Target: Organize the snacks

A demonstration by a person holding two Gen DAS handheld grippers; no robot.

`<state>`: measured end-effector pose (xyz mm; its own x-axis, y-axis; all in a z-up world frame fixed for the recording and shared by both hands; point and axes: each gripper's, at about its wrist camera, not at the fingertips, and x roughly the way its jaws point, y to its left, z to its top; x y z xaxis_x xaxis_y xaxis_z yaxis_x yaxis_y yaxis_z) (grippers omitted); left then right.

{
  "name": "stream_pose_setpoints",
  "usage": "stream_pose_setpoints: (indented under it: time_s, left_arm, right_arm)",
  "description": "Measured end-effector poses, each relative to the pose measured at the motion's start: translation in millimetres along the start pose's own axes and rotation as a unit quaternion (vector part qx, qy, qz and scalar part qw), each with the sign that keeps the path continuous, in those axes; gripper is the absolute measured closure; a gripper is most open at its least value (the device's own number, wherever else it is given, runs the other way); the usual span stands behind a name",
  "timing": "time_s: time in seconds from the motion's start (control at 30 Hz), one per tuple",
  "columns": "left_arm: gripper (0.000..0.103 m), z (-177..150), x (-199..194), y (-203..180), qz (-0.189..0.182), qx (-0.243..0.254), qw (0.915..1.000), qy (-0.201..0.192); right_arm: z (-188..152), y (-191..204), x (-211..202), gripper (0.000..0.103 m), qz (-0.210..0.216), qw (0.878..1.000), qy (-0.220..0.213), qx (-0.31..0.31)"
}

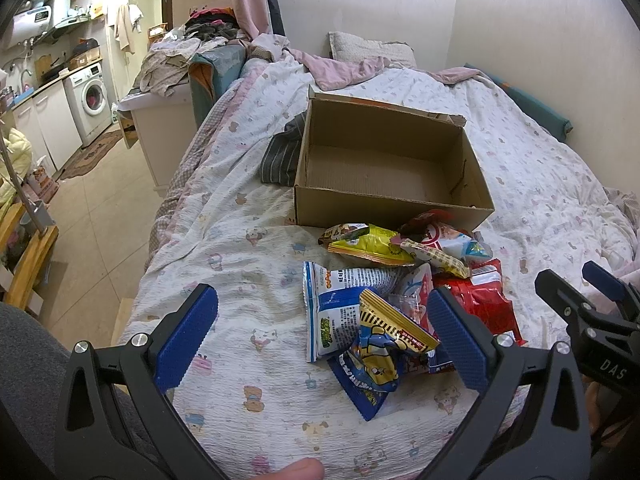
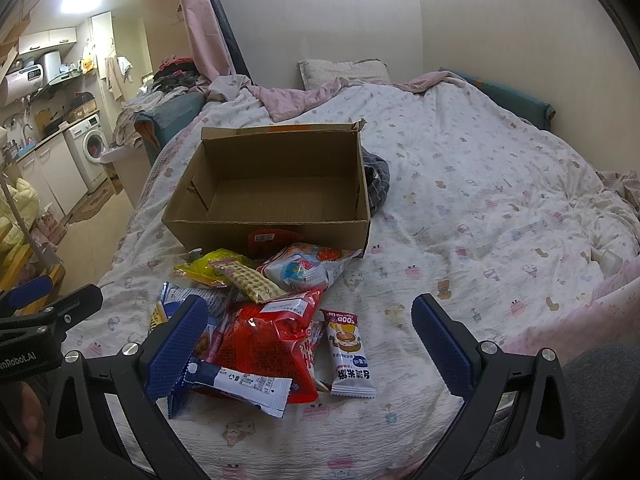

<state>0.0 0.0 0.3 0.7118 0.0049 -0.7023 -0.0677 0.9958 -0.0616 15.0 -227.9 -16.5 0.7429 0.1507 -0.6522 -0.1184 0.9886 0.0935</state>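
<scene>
While my left claw (image 1: 322, 334) and right claw (image 2: 310, 344) gape wide, both hold nothing. The cardboard box (image 2: 276, 184) lies long axis crosswise, mouth up, behind the snack pile (image 2: 256, 312).

Washing machine (image 1: 91, 96), pillow (image 2: 344, 72), bedspread (image 2: 460, 200)

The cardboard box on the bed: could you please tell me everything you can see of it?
The cardboard box is a plain brown corrugated carton, open at the top and empty, its ribbed floor bare. One top corner is torn. It sits upright on the patterned bedspread, beyond the heap of snack packets, some lying against its near wall. A dark striped cloth lies against one side.
</scene>
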Motion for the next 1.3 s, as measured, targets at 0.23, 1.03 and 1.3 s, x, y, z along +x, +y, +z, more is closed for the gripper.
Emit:
stream_pose_setpoints:
  time_s: [0.23,1.03,1.3]
  left_arm:
    - [0.0,2.5,-2.6,-3.0,-0.001,0.0,1.0,-0.001]
    - [0.0,5.9,1.1,-4.0,-0.003,0.002,1.0,0.002]
    - [0.0,7.4,-0.5,-4.6,-0.001,0.004,0.9997,0.024]
  right_arm:
    - [-0.1,0.2,-0.1,0.0,0.001,1.0,0.0,0.001]
    - [1.2,-1.2,-0.7,0.0,0.002,1.0,-0.001,0.005]
    - [3.4,-4.6,-6.4,0.0,0.003,1.0,-0.004,0.017]
